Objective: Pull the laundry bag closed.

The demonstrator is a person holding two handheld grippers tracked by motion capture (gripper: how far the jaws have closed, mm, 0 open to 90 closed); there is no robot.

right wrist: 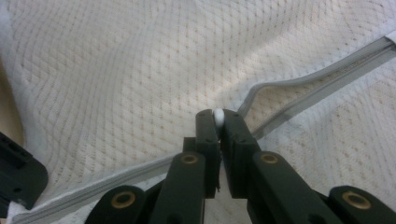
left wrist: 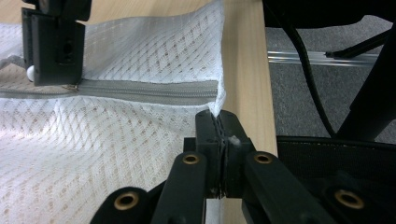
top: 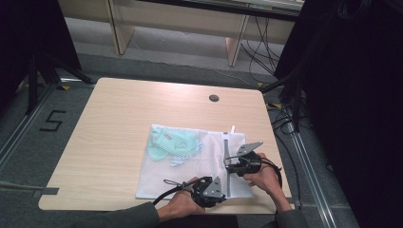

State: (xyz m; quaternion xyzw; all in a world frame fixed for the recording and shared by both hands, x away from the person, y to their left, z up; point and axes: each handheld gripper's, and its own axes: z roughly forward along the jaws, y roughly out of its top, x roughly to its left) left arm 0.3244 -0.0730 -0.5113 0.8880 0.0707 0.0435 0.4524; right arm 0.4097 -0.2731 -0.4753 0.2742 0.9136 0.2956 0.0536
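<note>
A white mesh laundry bag (top: 190, 166) lies flat on the wooden table (top: 119, 123), with a pale green garment (top: 172, 144) inside it at its far left. A grey zipper (left wrist: 149, 91) runs along the bag's right side. My left gripper (left wrist: 219, 116) is shut on the bag's near edge, right at the zipper's end. My right gripper (right wrist: 218, 116) is shut on the white zipper pull (right wrist: 218, 115), part way along the zipper (right wrist: 299, 91). In the high view the left gripper (top: 223, 190) sits by the table's front edge and the right gripper (top: 233, 164) a little beyond it.
A round cable hole (top: 214, 98) sits near the table's far edge. Black curtains and tripod legs (top: 43, 71) flank the table. Cables (top: 285, 123) trail on the floor at the right. The table's front edge (left wrist: 247, 70) runs just beside the left gripper.
</note>
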